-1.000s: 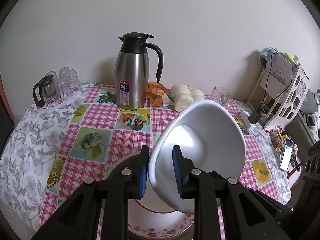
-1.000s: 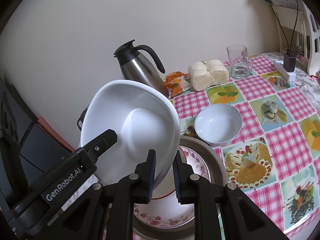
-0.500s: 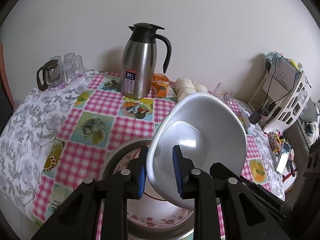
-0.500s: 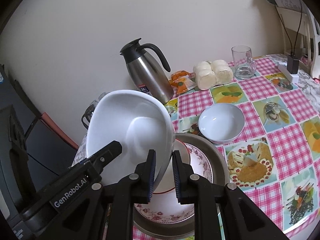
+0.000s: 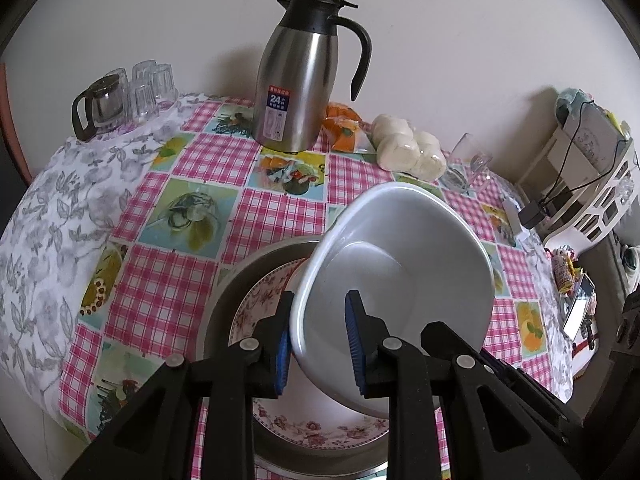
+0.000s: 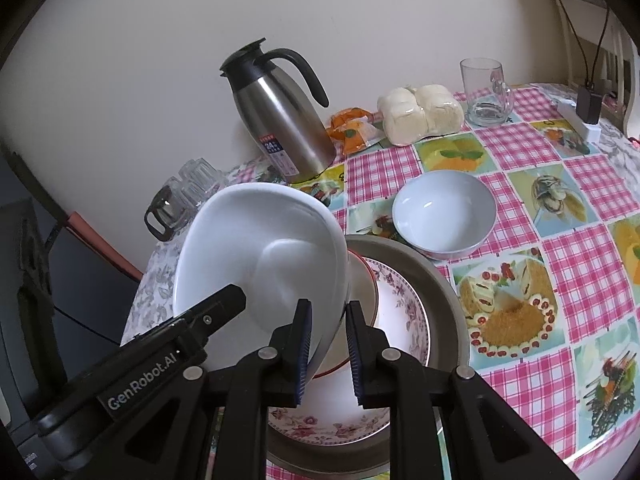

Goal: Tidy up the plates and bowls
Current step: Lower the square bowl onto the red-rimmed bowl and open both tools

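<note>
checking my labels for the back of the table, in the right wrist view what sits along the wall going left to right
cluster of small glasses → steel thermos jug → orange snack packets → wrapped white buns → glass mug → white power strip with a black adapter

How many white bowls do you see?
2: a large white bowl held tilted over the stacked plates, and a small white bowl on the checked tablecloth beside them. More may be hidden.
</note>
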